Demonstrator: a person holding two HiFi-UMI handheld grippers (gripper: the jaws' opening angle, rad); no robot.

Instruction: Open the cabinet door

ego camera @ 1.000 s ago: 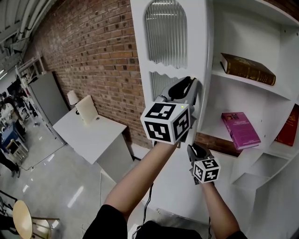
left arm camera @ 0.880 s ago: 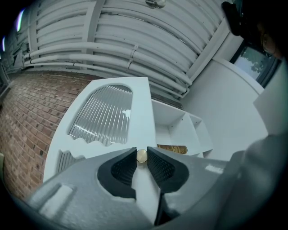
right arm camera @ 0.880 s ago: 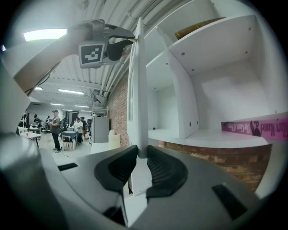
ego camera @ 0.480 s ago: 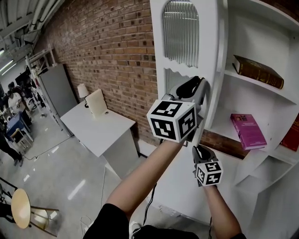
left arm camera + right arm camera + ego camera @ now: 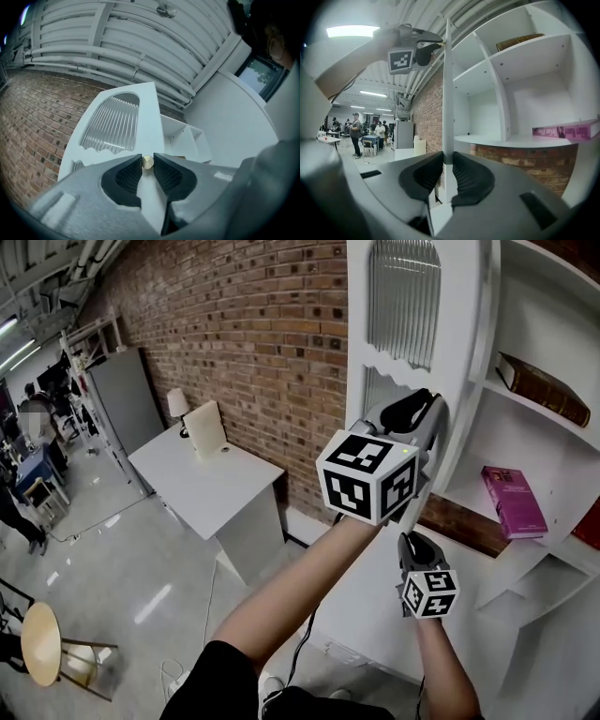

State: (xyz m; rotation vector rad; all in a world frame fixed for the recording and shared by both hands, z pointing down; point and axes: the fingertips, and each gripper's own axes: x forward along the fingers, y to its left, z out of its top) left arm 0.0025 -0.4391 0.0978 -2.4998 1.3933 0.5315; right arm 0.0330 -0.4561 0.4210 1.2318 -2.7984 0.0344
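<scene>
The white cabinet door (image 5: 403, 381), with ribbed glass in its arched top, stands swung out from the shelves. My left gripper (image 5: 431, 420) is shut on the door's small brass knob (image 5: 147, 162), pads on either side of it. Lower down, my right gripper (image 5: 411, 545) is shut on the door's thin free edge (image 5: 447, 117), which runs straight up between its pads (image 5: 465, 174). In the right gripper view the left gripper (image 5: 423, 47) shows high on that same edge.
Open white shelves (image 5: 553, 352) lie to the right of the door, with a brown book (image 5: 544, 388) and a pink book (image 5: 514, 502) on them. A brick wall (image 5: 253, 343) runs behind. A white desk (image 5: 211, 488) stands at the left, and people stand far off (image 5: 356, 129).
Both grippers and the door have moved to the right in the head view, the door's edge now nearer the books. Both grips are unchanged.
</scene>
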